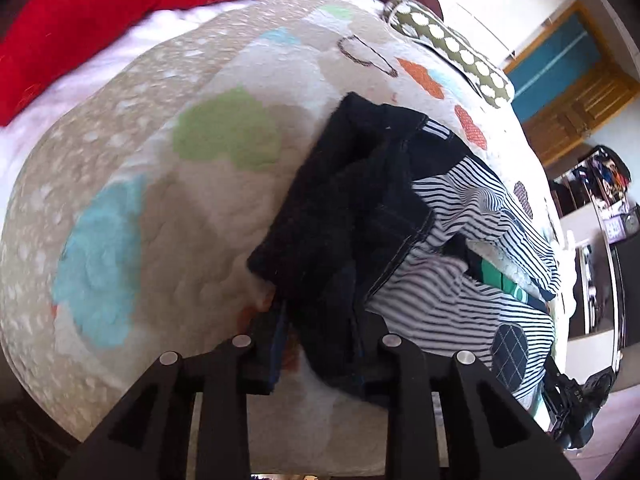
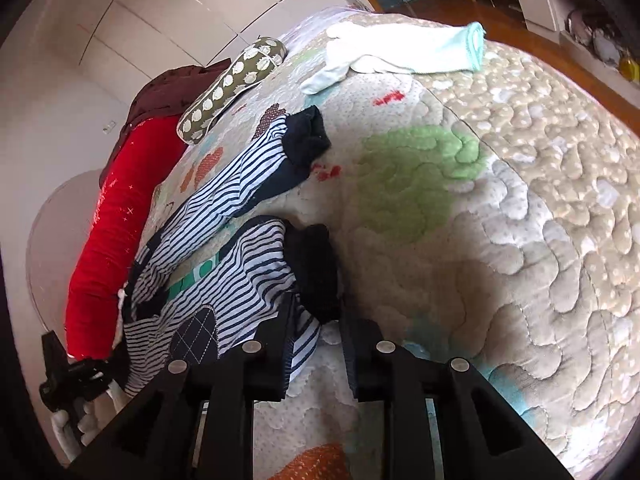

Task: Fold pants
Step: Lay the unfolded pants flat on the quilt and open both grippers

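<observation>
Small navy-and-white striped pants (image 1: 452, 280) with dark navy waistband and cuffs lie on a quilted bedspread. In the left wrist view my left gripper (image 1: 316, 344) stands open around the dark waist fabric (image 1: 344, 216), which lies between its jaws. In the right wrist view the pants (image 2: 224, 272) stretch away to the upper left, both legs ending in dark cuffs. My right gripper (image 2: 320, 344) is open at the near leg's cuff (image 2: 316, 272), with striped fabric against its left finger (image 2: 280, 352).
The quilt (image 2: 500, 220) has green, blue and orange patches. A red bolster (image 2: 108, 232) and a dotted olive pillow (image 2: 232, 84) lie along the far side. A pale mint garment (image 2: 404, 56) lies near the bed's far edge. Wooden floor and shelves lie beyond.
</observation>
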Demonstrator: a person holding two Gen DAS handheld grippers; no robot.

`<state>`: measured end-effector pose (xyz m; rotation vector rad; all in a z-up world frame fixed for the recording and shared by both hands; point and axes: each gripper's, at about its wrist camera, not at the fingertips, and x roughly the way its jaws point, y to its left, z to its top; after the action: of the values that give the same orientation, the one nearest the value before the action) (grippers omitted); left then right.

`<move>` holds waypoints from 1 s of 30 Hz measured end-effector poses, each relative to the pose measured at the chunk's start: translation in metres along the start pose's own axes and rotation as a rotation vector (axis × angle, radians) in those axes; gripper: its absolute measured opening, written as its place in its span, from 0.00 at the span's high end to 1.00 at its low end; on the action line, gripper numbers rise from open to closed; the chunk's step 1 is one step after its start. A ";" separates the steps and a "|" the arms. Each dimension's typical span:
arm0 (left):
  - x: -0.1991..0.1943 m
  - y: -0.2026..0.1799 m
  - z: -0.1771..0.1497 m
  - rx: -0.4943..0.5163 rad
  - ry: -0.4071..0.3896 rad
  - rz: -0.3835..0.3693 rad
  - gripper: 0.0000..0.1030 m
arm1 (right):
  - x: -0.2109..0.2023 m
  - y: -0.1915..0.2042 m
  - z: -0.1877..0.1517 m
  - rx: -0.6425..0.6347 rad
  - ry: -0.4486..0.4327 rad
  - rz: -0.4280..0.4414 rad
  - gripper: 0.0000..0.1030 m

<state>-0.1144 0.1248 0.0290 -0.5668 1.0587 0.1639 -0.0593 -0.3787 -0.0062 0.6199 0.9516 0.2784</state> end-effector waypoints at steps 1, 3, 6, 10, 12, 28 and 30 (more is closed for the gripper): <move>-0.006 0.003 -0.004 -0.002 -0.021 0.003 0.72 | -0.002 -0.005 -0.001 0.021 -0.004 0.021 0.76; -0.023 0.007 -0.013 -0.003 -0.084 0.015 0.63 | -0.003 -0.010 -0.001 0.047 -0.012 0.055 0.74; -0.054 0.007 -0.025 0.021 -0.206 0.079 0.54 | -0.005 -0.012 -0.004 0.054 -0.029 0.064 0.73; -0.089 -0.003 -0.032 0.070 -0.333 0.172 0.47 | -0.008 -0.004 -0.011 0.021 -0.046 0.045 0.64; -0.103 -0.011 -0.036 0.091 -0.393 0.203 0.45 | -0.007 -0.003 -0.011 0.020 -0.050 0.044 0.63; -0.199 -0.091 -0.070 0.247 -0.749 0.204 0.07 | -0.031 -0.020 -0.027 0.060 0.071 0.063 0.49; -0.204 -0.093 -0.075 0.274 -0.750 0.213 0.07 | -0.029 -0.016 -0.027 0.039 0.080 0.037 0.49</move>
<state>-0.2369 0.0356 0.2106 -0.1115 0.3930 0.3777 -0.0990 -0.3952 -0.0079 0.6661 1.0255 0.3202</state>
